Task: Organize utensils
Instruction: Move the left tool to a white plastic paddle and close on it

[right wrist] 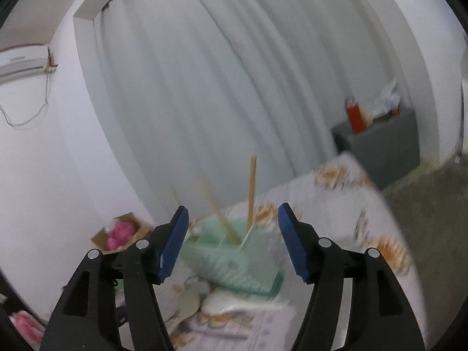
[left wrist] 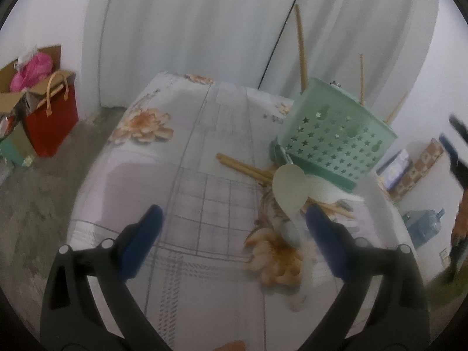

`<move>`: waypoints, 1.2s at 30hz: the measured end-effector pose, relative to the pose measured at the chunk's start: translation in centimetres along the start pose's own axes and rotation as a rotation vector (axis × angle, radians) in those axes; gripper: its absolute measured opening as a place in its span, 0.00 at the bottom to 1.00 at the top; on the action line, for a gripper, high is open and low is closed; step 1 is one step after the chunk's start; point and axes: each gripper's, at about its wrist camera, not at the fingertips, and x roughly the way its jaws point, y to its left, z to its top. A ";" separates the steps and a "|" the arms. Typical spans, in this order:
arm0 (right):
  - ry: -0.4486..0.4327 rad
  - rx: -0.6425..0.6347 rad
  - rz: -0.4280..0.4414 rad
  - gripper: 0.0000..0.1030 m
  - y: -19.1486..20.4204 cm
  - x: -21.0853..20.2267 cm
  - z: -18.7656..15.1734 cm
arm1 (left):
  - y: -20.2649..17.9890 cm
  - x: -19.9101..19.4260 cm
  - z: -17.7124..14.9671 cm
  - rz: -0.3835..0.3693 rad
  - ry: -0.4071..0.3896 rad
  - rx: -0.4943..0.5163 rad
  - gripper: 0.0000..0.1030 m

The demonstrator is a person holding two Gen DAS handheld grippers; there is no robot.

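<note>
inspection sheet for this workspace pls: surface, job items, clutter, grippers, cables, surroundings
Surface: table under floral cloth.
Job's things: green star-holed basket holding upright chopsticks; loose chopsticks and pale rice paddle lying on the cloth beside it.
Clutter: nothing seen.
Grippers: left gripper open, empty; right gripper open, empty.
Cables: wire hanging below the air conditioner.
Surroundings: white curtain, red bag, cardboard box, water jug.

no readable text, labels or signs
</note>
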 end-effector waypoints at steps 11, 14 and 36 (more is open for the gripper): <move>0.410 0.113 0.060 0.61 0.9 6.2 -11.4 | -0.9 2.7 0.3 -0.187 0.149 -0.052 0.92; 0.430 0.099 0.086 0.61 1.7 6.8 -11.7 | -1.9 3.0 1.1 -0.205 0.140 -0.013 0.92; 0.420 0.106 0.097 0.61 0.5 6.5 -11.8 | -4.1 9.9 6.5 -0.096 0.174 0.246 0.90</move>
